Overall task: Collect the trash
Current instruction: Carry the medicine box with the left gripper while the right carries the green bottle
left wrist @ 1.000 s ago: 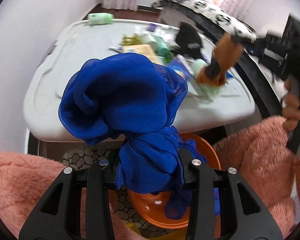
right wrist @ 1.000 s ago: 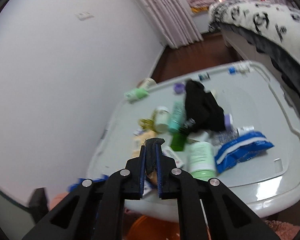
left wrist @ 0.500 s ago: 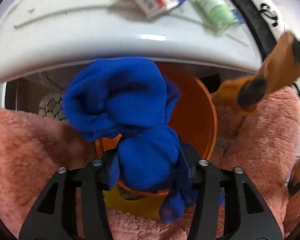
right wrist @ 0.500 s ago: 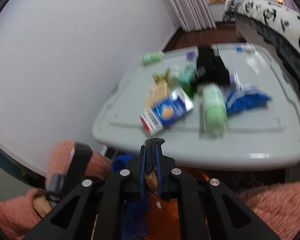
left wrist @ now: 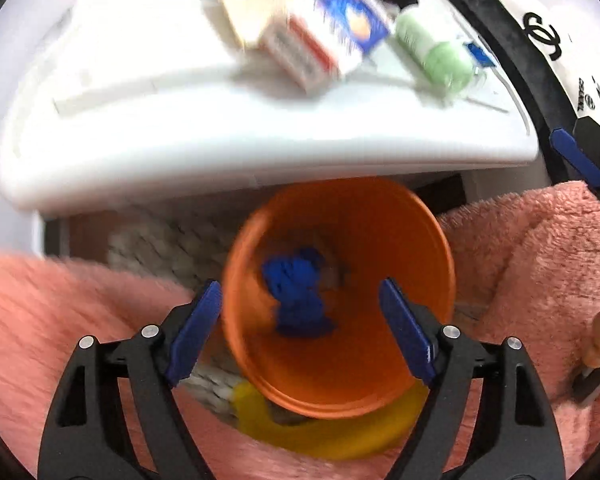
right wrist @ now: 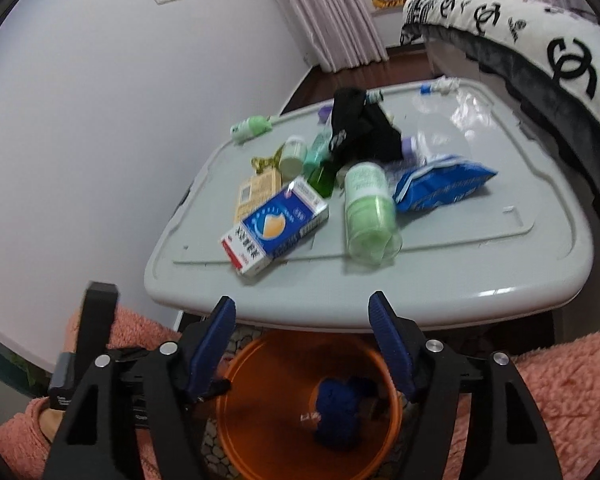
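An orange bin [left wrist: 420, 248] stands on the floor below the table's front edge. A crumpled blue cloth [left wrist: 296, 300] lies inside it, also visible in the right wrist view [right wrist: 336, 408]. My left gripper [left wrist: 300, 304] hangs over the bin, jaws opening, nothing between its blue pads [left wrist: 196, 324]. My right gripper [right wrist: 302, 312] is above the bin [right wrist: 260, 424] too, jaws opening and empty. On the grey table [right wrist: 460, 272] lie a blue-and-white carton [right wrist: 276, 228], a pale green bottle [right wrist: 370, 212], a blue packet [right wrist: 440, 188] and a black cloth [right wrist: 360, 128].
Pink fluffy fabric [left wrist: 540, 264] on the person flanks the bin on both sides. Something yellow [left wrist: 320, 436] sits under the bin's near rim. A bed with a black-and-white cover [right wrist: 540, 52] runs along the right, and a white wall [right wrist: 100, 120] along the left.
The left gripper let go of the blue cloth, which now lies in the bin. The right gripper opened and the brown piece is gone from its jaws. Both sank toward the bin.
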